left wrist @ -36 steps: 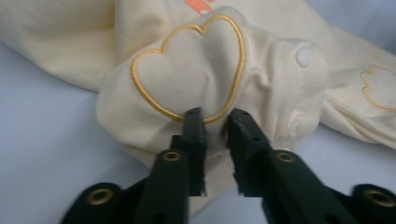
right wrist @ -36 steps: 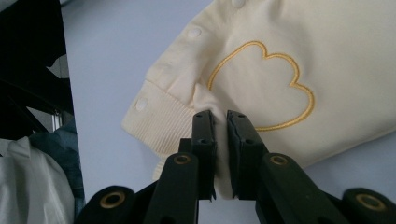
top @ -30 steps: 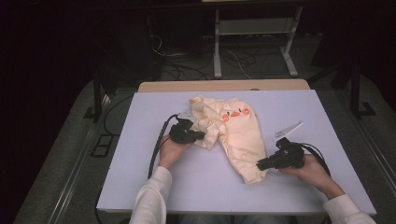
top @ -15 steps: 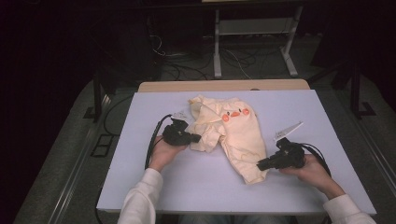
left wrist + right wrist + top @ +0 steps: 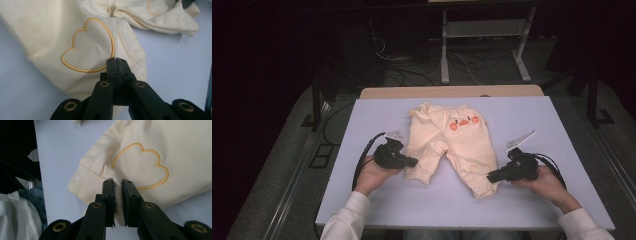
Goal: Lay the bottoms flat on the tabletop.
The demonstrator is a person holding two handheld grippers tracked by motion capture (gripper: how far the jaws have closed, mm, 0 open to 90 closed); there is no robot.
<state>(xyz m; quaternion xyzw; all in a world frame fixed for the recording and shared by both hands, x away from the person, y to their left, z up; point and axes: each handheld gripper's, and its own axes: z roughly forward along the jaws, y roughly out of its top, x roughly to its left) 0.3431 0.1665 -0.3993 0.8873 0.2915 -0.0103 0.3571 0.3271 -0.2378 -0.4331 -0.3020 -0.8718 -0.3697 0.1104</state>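
Your left gripper (image 5: 412, 161) has pulled one leg outward, so the pants (image 5: 451, 145) now lie spread on the counter (image 5: 562, 150). Both grippers' jaws pinch leg cuffs; your right gripper (image 5: 492, 177) hasn't moved.

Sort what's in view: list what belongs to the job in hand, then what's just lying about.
In the job:
- cream baby trousers
- left tongs, shut on one leg
- right tongs, shut on the other leg

Lying about:
- metal stand
- floor cables

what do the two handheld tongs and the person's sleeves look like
Both tongs, left and right, are matte black, with brass-coloured rings at the pivots of their flat-sided jaws. A black cable loops from the left one, and another cable trails from the right. A grey three-cornered plate tops the right one. The sleeves are white.
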